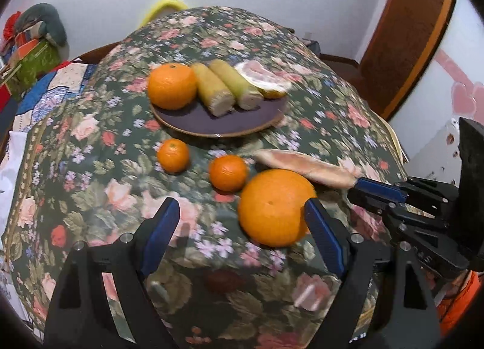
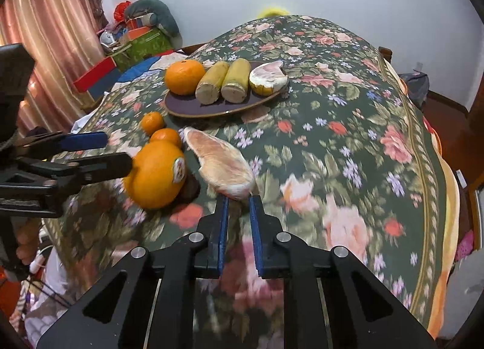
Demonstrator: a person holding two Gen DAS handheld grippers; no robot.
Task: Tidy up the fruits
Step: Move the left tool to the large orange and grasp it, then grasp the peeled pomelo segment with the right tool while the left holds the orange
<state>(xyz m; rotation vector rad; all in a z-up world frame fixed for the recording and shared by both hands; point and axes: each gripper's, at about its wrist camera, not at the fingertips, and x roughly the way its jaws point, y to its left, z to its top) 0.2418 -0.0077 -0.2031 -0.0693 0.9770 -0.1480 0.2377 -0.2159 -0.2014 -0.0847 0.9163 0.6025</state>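
The right gripper [image 2: 238,197] pinches the near tip of the pomelo slice [image 2: 219,162] between narrow fingers, so lift it slowly or it may slip out. The left gripper [image 1: 242,206] has wide fingers, with the big orange [image 1: 273,206] touching the right finger; center it before squeezing.

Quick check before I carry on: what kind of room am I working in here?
Most likely a lived-in home room, perhaps a dining room or bedroom: a floral tablecloth covers the table, pink curtains hang at the left, and gift boxes and a plush toy crowd the corner.
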